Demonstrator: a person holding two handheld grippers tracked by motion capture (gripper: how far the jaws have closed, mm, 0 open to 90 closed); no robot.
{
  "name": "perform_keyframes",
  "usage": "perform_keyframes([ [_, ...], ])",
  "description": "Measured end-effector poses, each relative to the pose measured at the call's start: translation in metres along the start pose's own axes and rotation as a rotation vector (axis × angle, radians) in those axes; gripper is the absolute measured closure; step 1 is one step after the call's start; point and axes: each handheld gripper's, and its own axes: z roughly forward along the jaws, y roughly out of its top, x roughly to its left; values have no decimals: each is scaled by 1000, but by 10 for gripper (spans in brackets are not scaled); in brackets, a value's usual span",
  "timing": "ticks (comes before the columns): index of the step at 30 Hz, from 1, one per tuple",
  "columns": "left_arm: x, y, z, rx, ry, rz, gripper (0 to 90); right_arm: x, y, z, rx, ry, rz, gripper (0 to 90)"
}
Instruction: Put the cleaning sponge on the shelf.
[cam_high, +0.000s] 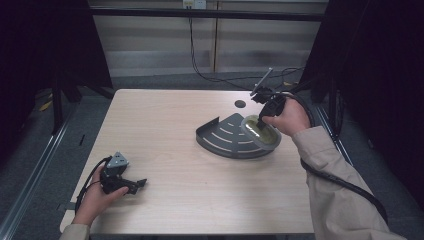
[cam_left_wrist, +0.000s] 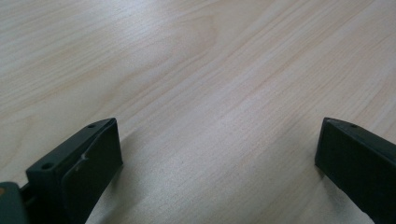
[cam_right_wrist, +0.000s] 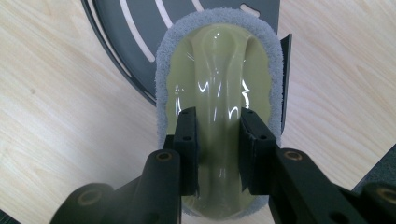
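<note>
Gripping the scrubber (cam_high: 261, 131) by its raised glossy handle ridge, the right gripper (cam_high: 262, 121) holds it on the right end of the dark slotted tray (cam_high: 222, 136); the left gripper (cam_high: 139, 184) rests well left of the tray.

Left gripper view: jaws spread, only bare table (cam_left_wrist: 210, 70) between.

Right gripper view: pads (cam_right_wrist: 188, 140) pinch the ridge; plastic looks stiff, light, slippery; grey pad rim soft.
</note>
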Motion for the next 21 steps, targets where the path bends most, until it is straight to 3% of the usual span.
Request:
perform_keyframes([
  [21,0,0,0,1,1,1,0,-13,21,23,3,10,27,716],
])
